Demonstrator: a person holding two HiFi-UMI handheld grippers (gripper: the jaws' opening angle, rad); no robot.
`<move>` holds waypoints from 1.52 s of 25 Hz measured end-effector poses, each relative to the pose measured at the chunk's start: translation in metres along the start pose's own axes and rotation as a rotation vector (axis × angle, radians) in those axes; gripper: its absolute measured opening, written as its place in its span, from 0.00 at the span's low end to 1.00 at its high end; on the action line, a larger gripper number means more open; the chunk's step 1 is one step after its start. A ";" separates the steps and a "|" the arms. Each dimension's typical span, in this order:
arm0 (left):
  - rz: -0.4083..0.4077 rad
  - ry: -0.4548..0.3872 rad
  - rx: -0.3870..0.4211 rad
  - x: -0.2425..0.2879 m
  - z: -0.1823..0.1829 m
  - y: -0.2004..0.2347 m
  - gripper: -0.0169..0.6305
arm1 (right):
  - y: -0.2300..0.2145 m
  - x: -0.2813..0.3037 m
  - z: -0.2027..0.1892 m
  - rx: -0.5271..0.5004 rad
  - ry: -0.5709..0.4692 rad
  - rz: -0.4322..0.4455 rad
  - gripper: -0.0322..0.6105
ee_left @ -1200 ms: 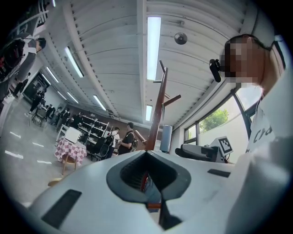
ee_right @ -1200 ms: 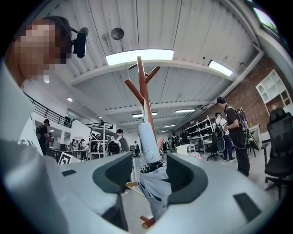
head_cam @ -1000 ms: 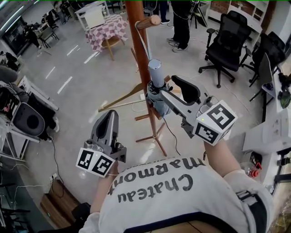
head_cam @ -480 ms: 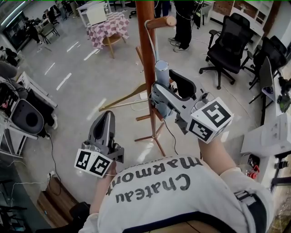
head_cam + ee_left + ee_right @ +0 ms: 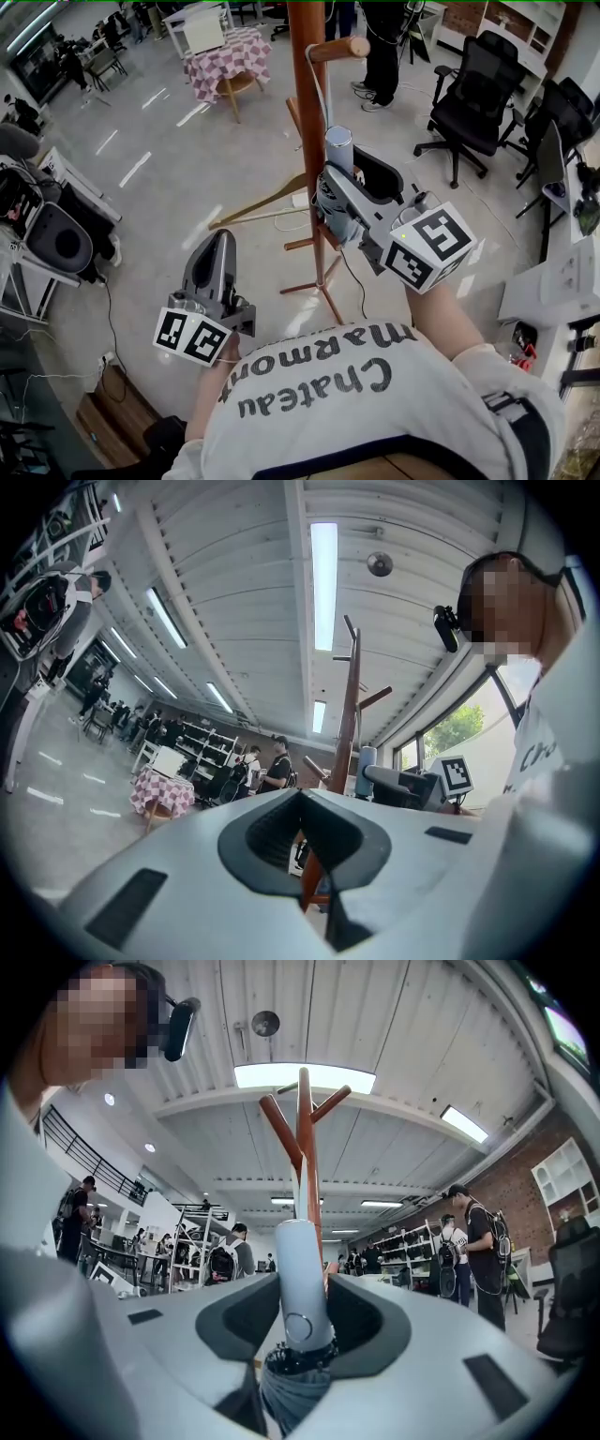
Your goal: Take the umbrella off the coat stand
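Note:
A wooden coat stand (image 5: 307, 94) rises in front of me. A folded umbrella with a pale grey handle (image 5: 338, 150) hangs by its strap from a peg (image 5: 337, 47). My right gripper (image 5: 343, 187) is level with it, one jaw on each side of it. Its jaws have just been closing and now press on the dark folded canopy just below the handle (image 5: 302, 1279). The right gripper (image 5: 298, 1340) looks up the stand (image 5: 305, 1138). My left gripper (image 5: 220, 242) hovers lower left of the stand, shut and empty. The left gripper view shows its joined jaws (image 5: 305, 813) and the stand (image 5: 352, 714).
The stand's feet and a wooden bar (image 5: 253, 211) spread over the floor. A table with a checked cloth (image 5: 220, 56) stands behind, black office chairs (image 5: 469, 80) to the right, a standing person (image 5: 380, 47) beyond. Machines (image 5: 56, 244) line the left, a white desk (image 5: 562, 281) the right.
The right gripper has moved in toward the stand and its jaws have narrowed onto the umbrella. The left gripper has stayed where it was.

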State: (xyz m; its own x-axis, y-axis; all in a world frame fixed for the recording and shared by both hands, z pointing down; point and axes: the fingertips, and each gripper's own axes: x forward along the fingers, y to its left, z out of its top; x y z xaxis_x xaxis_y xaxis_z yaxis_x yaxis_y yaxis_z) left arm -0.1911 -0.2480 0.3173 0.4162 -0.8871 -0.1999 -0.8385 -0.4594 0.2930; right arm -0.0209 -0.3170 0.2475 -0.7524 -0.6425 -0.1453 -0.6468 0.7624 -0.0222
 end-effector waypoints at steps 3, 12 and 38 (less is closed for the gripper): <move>-0.009 0.012 -0.004 0.000 -0.003 -0.003 0.06 | 0.001 0.000 0.001 -0.001 0.001 0.003 0.31; 0.001 0.027 -0.011 -0.008 -0.007 -0.002 0.06 | 0.002 0.001 0.000 -0.040 0.027 -0.016 0.30; 0.013 0.007 -0.044 -0.012 -0.006 0.012 0.06 | 0.000 0.003 -0.001 -0.093 0.082 -0.053 0.28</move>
State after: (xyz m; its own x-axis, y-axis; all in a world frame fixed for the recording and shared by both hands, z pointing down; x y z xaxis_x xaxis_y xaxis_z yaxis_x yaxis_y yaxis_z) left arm -0.2042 -0.2432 0.3293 0.4079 -0.8931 -0.1898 -0.8275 -0.4494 0.3367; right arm -0.0231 -0.3189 0.2484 -0.7221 -0.6887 -0.0649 -0.6918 0.7192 0.0645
